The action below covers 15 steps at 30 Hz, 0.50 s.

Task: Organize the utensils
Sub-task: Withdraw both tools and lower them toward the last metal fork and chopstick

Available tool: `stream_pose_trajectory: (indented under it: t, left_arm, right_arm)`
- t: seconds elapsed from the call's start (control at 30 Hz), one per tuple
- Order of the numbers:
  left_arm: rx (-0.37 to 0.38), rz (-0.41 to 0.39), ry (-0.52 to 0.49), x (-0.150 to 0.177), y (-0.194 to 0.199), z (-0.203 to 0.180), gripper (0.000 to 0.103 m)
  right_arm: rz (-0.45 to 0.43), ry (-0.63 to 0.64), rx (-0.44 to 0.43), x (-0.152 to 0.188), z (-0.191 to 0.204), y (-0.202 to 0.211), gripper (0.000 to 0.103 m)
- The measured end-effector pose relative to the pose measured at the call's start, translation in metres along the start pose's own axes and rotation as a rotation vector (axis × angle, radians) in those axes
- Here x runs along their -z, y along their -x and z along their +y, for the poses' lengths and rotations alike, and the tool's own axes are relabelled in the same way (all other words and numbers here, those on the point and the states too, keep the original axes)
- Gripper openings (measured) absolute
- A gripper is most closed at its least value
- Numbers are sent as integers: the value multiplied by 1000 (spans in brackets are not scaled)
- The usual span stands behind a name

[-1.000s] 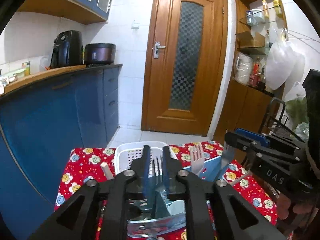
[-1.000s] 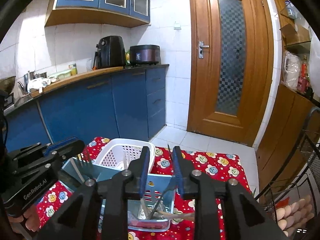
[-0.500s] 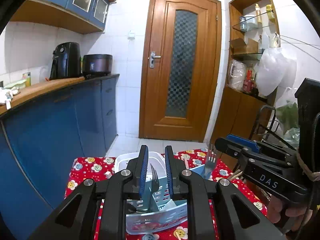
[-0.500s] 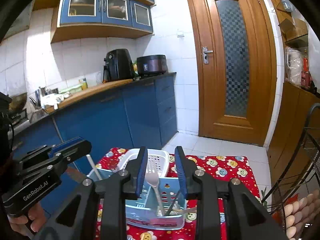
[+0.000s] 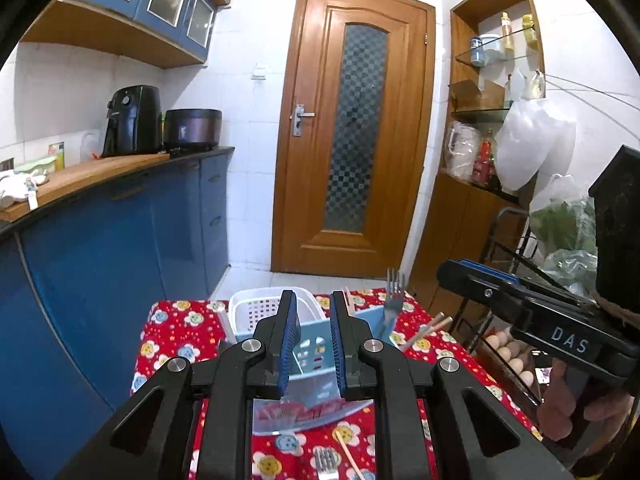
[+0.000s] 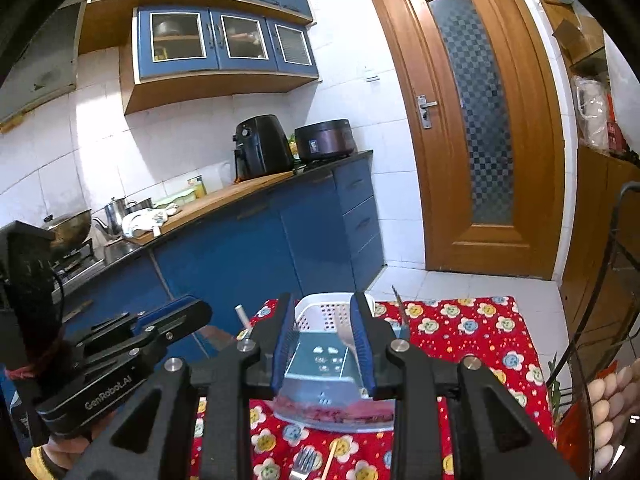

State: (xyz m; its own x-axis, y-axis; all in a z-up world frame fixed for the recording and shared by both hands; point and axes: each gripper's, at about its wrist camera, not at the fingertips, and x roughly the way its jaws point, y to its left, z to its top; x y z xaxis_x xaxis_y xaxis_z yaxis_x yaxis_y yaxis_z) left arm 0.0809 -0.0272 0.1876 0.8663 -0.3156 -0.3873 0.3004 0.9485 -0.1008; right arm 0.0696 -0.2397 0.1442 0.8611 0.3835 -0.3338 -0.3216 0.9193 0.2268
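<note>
A blue utensil caddy [image 5: 308, 344] [image 6: 320, 354] stands in a clear tray [image 5: 312, 412] on the red flowered tablecloth [image 5: 172, 332]. A fork [image 5: 394, 300] and chopsticks [image 5: 424, 332] stand upright in it, and a white spoon [image 6: 346, 336] shows in the right wrist view. On the cloth in front lie a loose fork [image 5: 326, 464] [image 6: 304, 462] and a chopstick [image 5: 348, 452] [image 6: 330, 454]. My left gripper [image 5: 313, 320] hovers above and short of the caddy, narrowly open and empty. My right gripper [image 6: 324, 332] hovers beside it, open wider, holding nothing.
A white perforated basket [image 5: 256, 312] [image 6: 324, 312] stands behind the caddy. Blue cabinets run along the left. At the right are a wire rack [image 5: 508, 240] and a tray of eggs [image 6: 604, 396]. A wooden door [image 5: 352, 152] closes the far end.
Both grippers have drawn back and upward from the caddy, which now sits lower and smaller in both views. The utensils seen between the jaws have stayed in the caddy.
</note>
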Motion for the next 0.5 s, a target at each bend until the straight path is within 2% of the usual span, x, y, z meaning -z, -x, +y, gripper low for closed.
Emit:
stream_pose_trajectory:
  t: [0.5]
  left_arm:
    - [-8, 70, 31, 42, 31, 2, 17]
  right_arm:
    - [70, -24, -31, 43, 7, 34, 32]
